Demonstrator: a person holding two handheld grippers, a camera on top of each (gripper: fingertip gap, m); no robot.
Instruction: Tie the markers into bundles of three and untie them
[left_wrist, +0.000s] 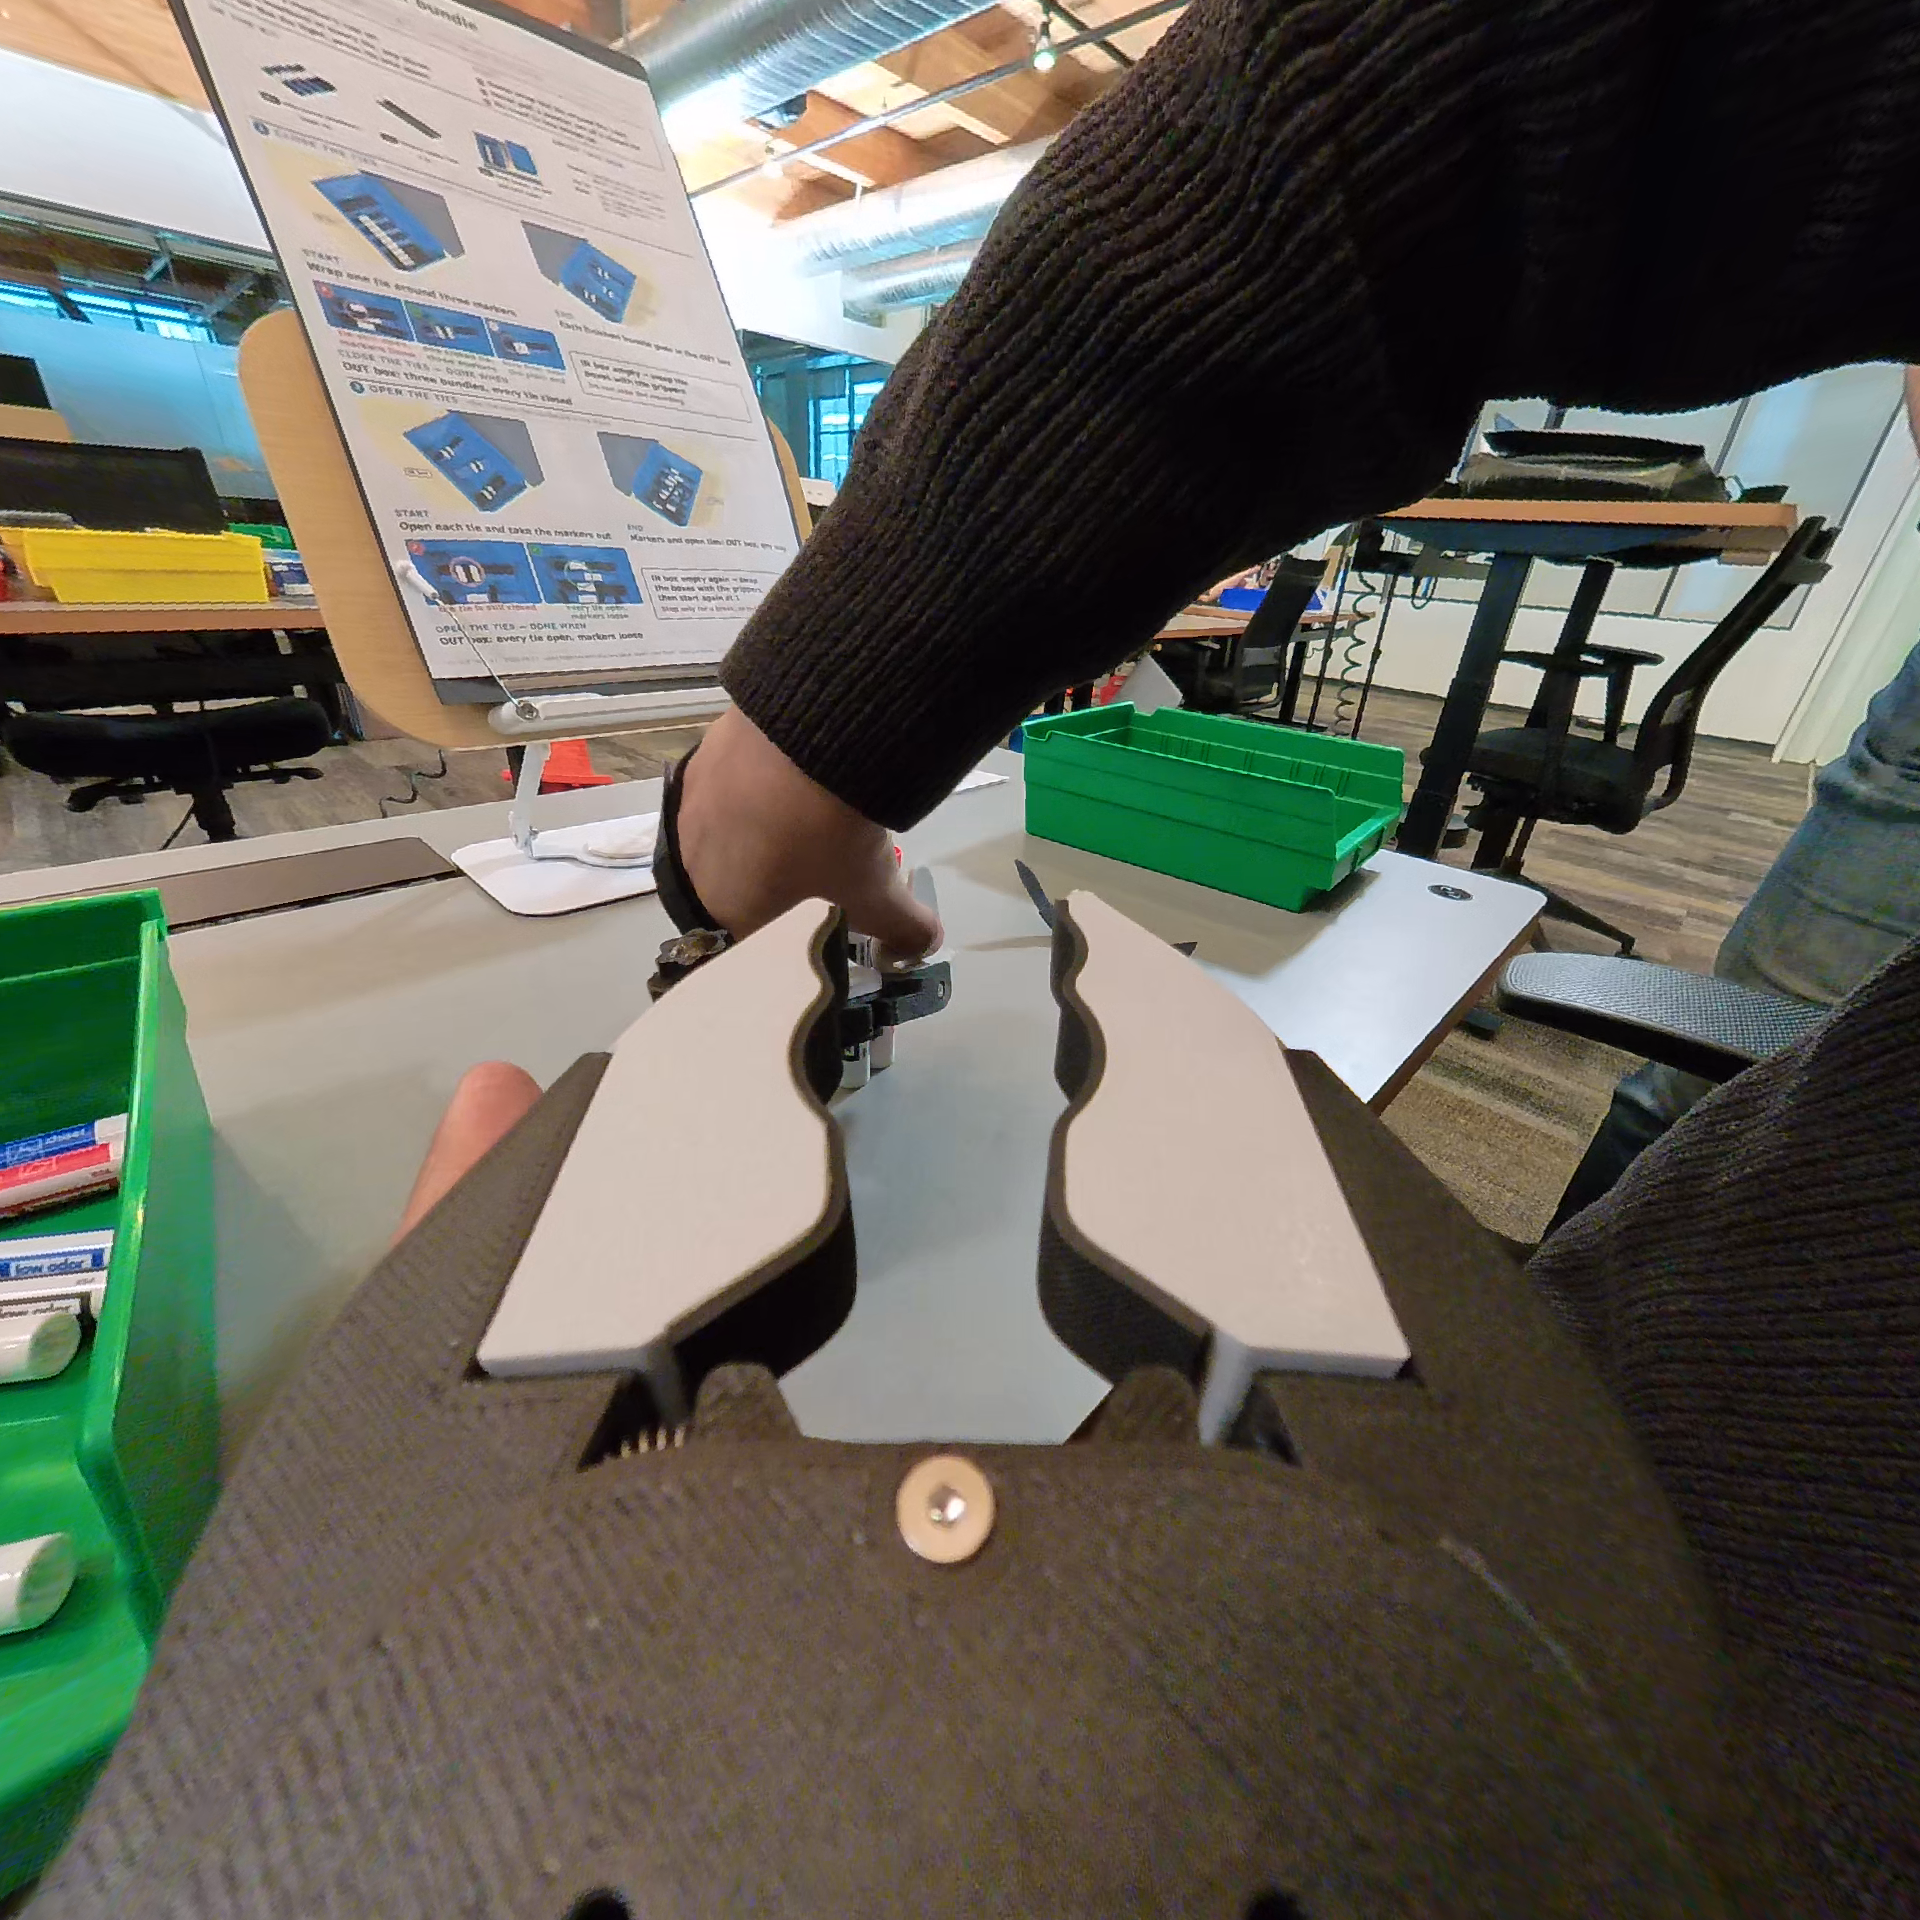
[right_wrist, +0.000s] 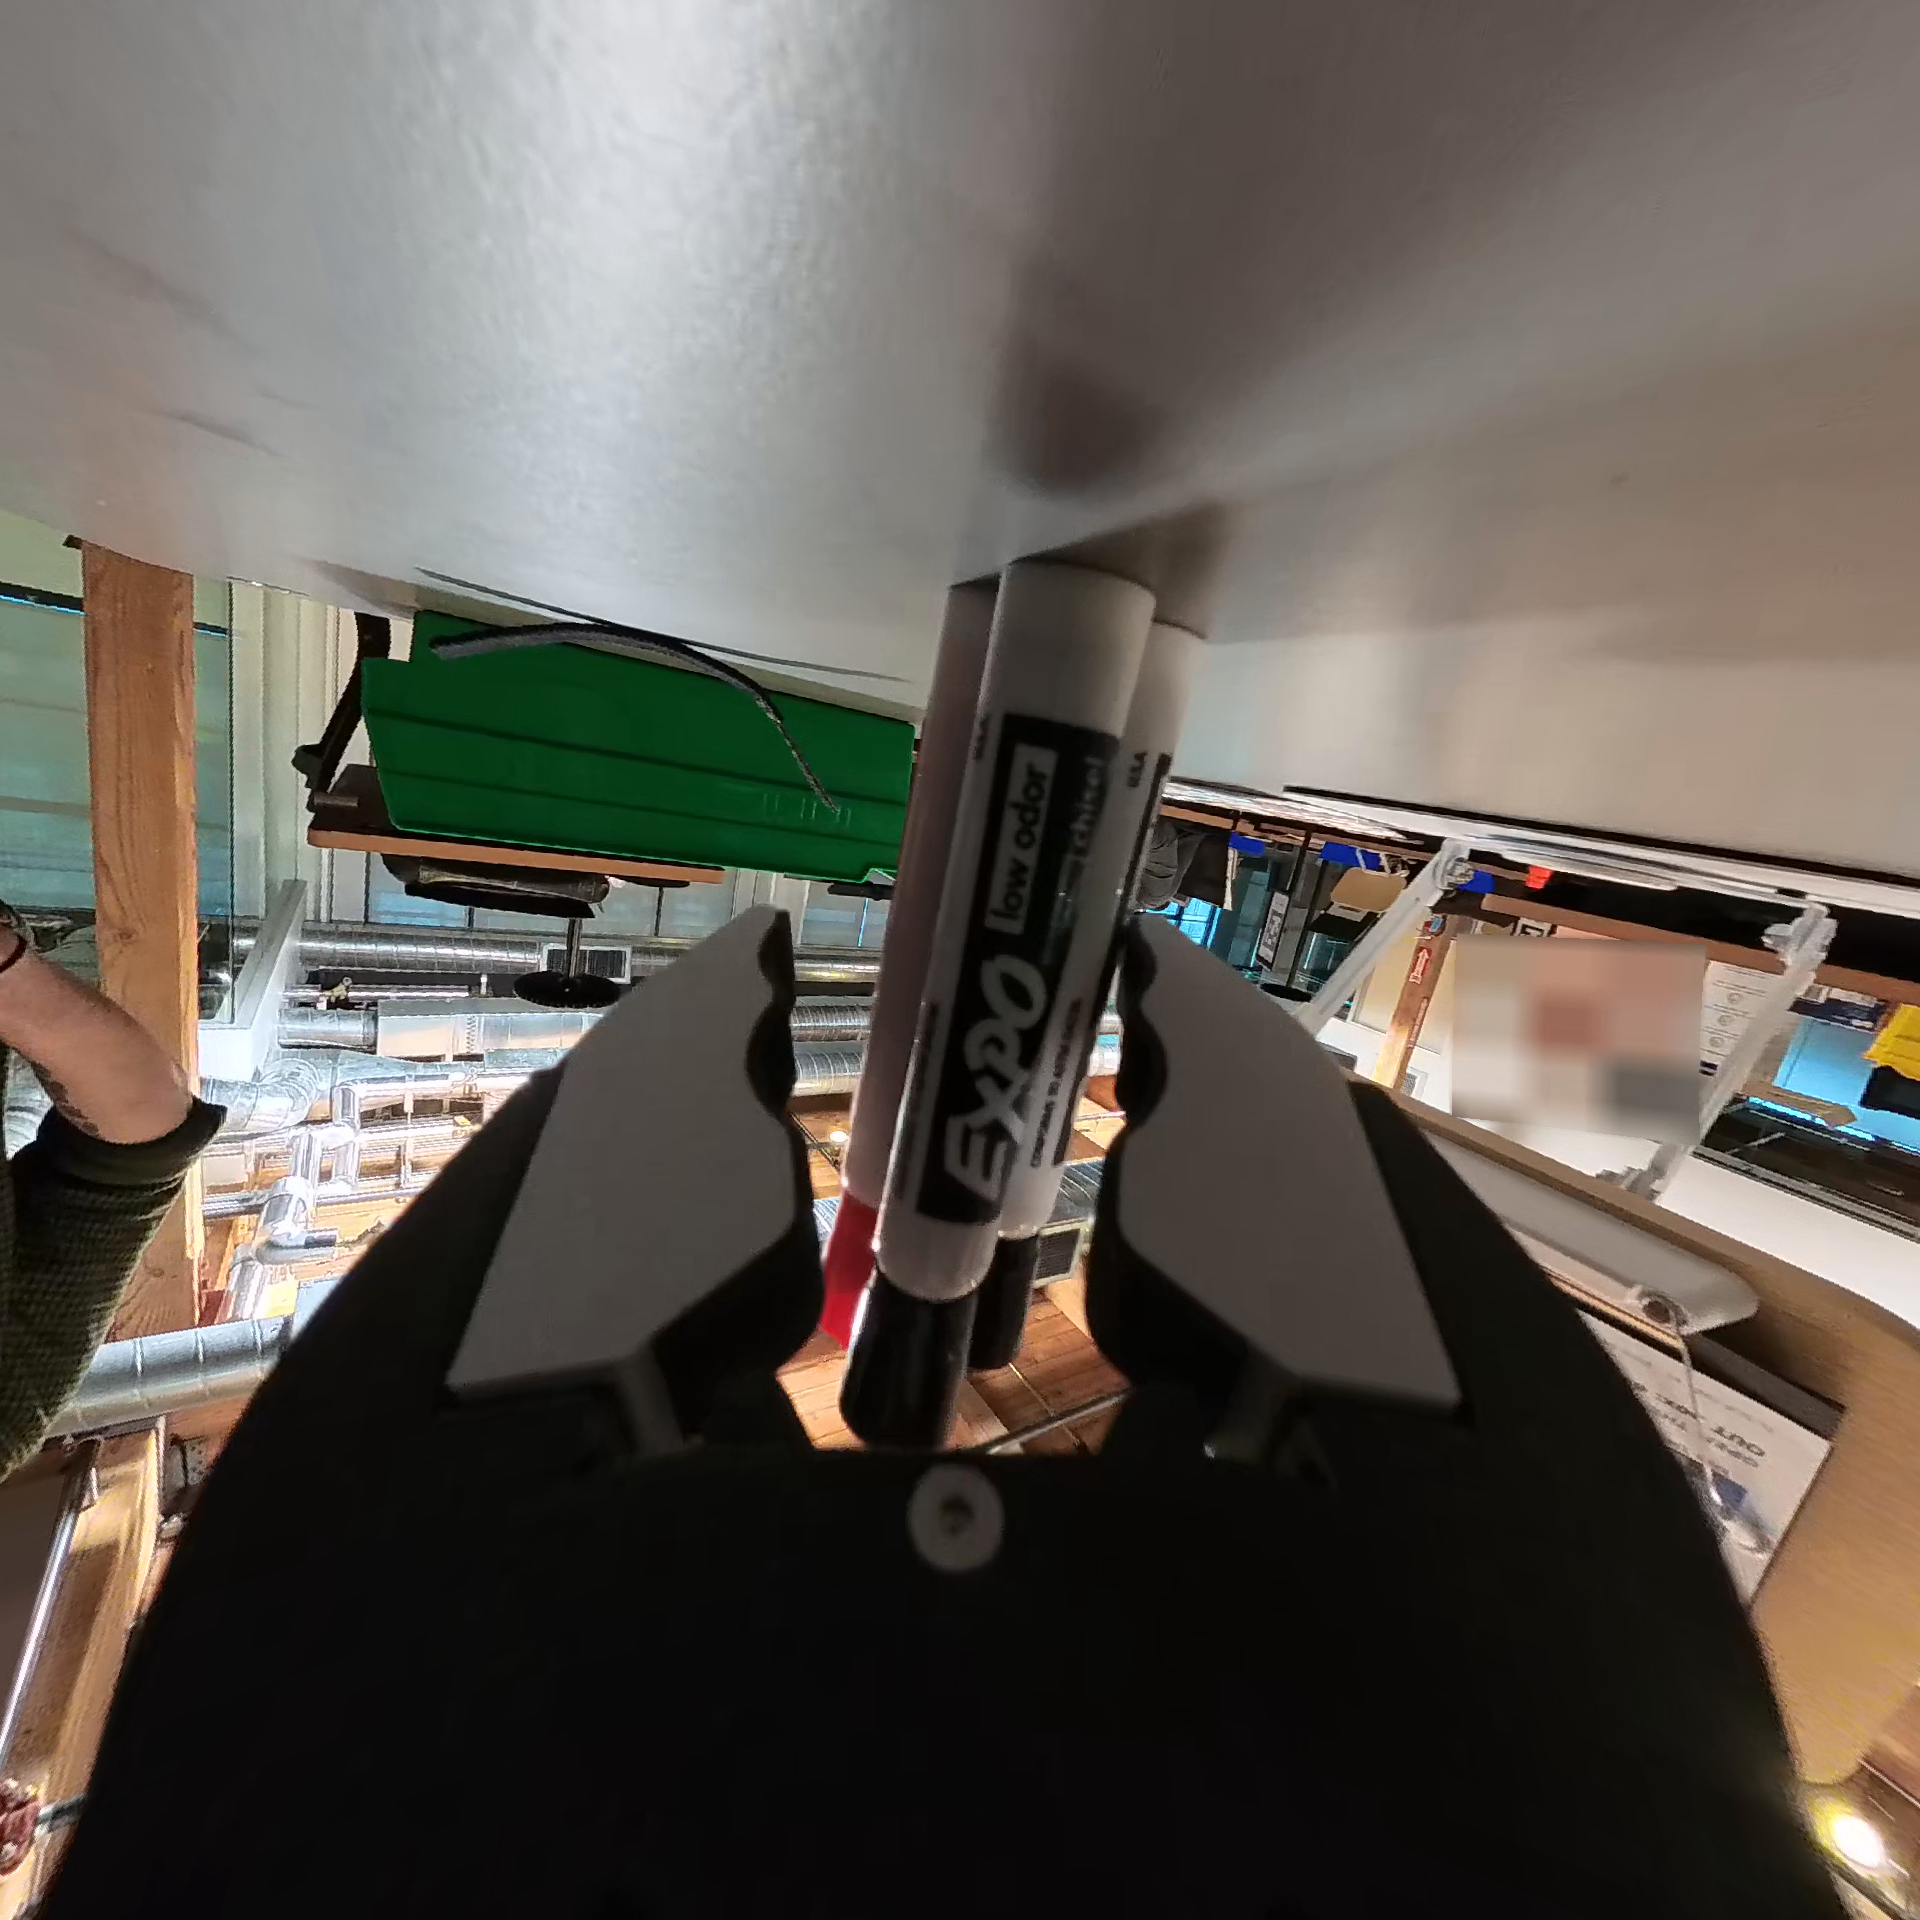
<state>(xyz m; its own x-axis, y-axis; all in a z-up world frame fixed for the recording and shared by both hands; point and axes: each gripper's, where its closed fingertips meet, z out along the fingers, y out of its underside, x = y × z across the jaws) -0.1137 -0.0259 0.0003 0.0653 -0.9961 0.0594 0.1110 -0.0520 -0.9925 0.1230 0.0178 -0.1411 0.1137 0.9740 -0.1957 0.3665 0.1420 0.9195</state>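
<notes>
Left wrist view, 8 o'clock: green bin (left_wrist: 104, 1039), with loose markers (left_wrist: 52, 1164) inside, white barrels and printed labels, one with red on it. At 2 o'clock, well apart on the grey table (left_wrist: 416, 997): second green bin (left_wrist: 1205, 790), with a dark tie (left_wrist: 1034, 888) flat on the surface just in front of it. Left gripper (left_wrist: 945, 935) spread wide, nothing between its fingers. Just beyond its tips, a bare hand (left_wrist: 779, 862) in a dark knit sleeve pressing down on the three markers (left_wrist: 868, 1039).

Right wrist view, upside down: those three markers between the fingers of the right gripper (right_wrist: 953, 935), butt ends against the table at 12 o'clock, two black caps and one red. One finger against the barrels, a gap at the other tip; cannot tell whether clamped.

Open office around: wooden beams, ducts, desks, chairs. At 11 o'clock in the left wrist view, an instruction sheet (left_wrist: 499, 343) on a stand, with printed text and blue pictures.
</notes>
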